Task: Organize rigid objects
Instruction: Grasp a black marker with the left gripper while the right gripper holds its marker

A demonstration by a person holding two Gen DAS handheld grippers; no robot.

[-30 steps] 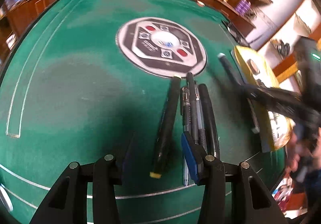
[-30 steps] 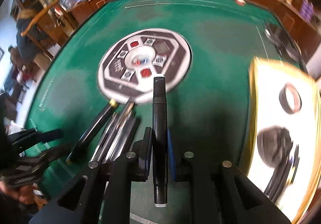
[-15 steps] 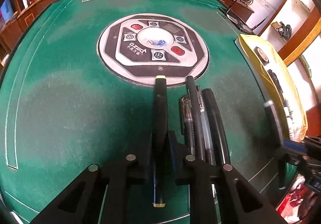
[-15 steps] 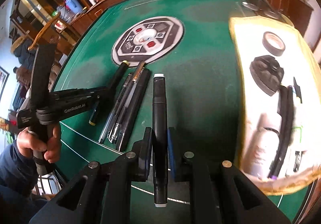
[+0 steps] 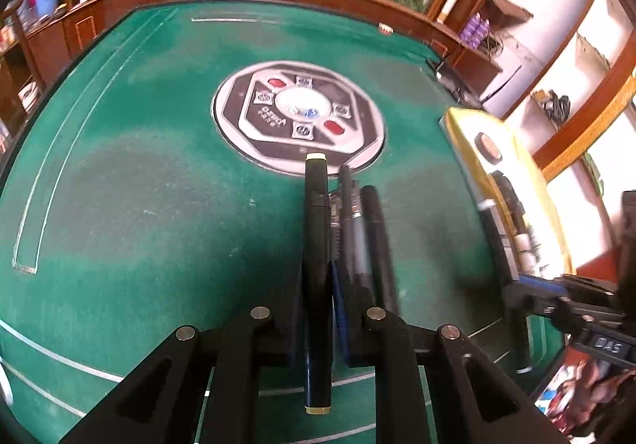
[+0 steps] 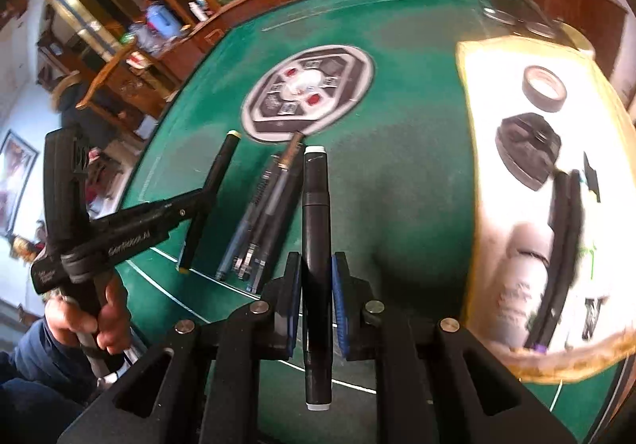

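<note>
Pens are being handled on a green felt tabletop (image 5: 131, 181). A black marker with yellow end caps (image 5: 317, 265) is clamped between the pads of the left gripper (image 5: 317, 309); its long axis is aligned with the fingers, the far cap pointing toward the round control panel (image 5: 300, 118) set into the middle of the tabletop, the near cap projecting back past the pads. From the right wrist view this marker (image 6: 208, 201) is seen tilted, its near end appearing just clear of the felt, though contact cannot be judged for certain.

A black marker with white end caps (image 6: 315, 245) is clamped in the right gripper (image 6: 315, 305) in the same manner, lengthwise between the blue pads, one white cap pointing away toward the panel and the other behind the pads.

Between the two markers a row of pens (image 6: 262, 213) is laid side by side on the felt, all roughly parallel and pointing toward the panel; in the left wrist view they lie just right of the held marker.

A yellow-rimmed tray (image 6: 469, 118) is seen at the right, carrying a tape roll (image 6: 543, 88), a black disc-shaped item (image 6: 526, 150) and further pens.

Lettering is printed on the panel and on the left gripper's arm, which is held by a hand (image 6: 85, 317); neither is sharp enough to be read reliably.
</note>
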